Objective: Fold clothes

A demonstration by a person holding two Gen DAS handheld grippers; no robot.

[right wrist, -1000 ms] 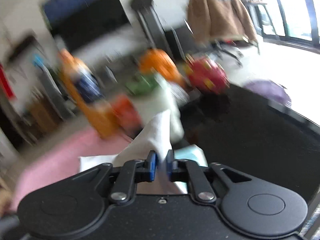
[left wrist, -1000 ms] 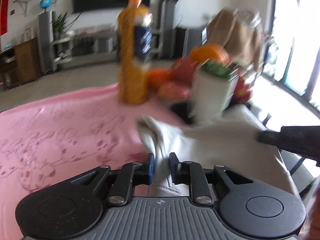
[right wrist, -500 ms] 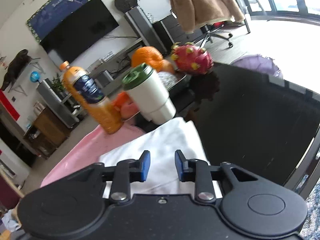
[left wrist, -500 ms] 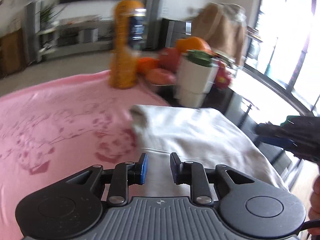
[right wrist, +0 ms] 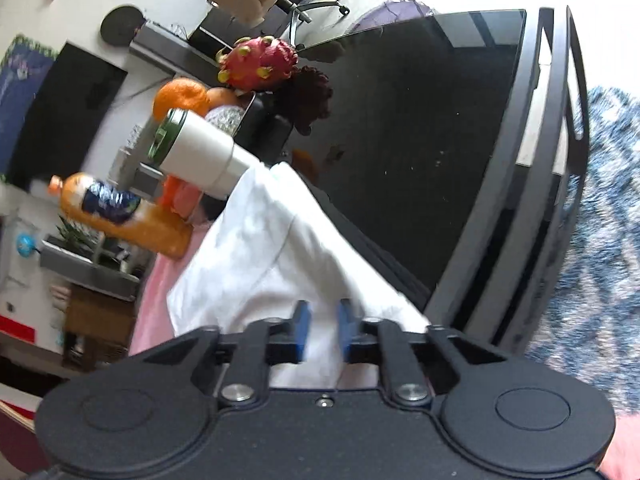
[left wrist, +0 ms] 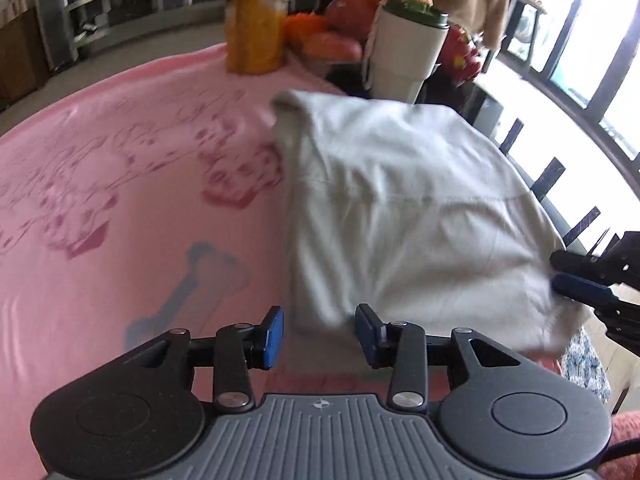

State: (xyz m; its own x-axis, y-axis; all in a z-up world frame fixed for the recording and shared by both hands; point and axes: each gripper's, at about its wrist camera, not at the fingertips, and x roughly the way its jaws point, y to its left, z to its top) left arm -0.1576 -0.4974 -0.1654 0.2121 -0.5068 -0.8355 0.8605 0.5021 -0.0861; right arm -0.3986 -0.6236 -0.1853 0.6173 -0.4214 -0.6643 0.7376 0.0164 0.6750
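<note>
White, softly creased garment (left wrist: 400, 200) lies folded; left tongs (left wrist: 319, 334) opening, empty; right tongs (right wrist: 322, 330) spread astride its edge.

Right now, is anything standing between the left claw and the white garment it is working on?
Nothing visible does. The left claw, its jaws opening, sits right at the near edge of the white garment; only pink cloth lies beneath.

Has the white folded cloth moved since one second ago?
Yes. The white folded cloth was lifted in front of the white green-lidded cup; now it lies flat below it.
</note>
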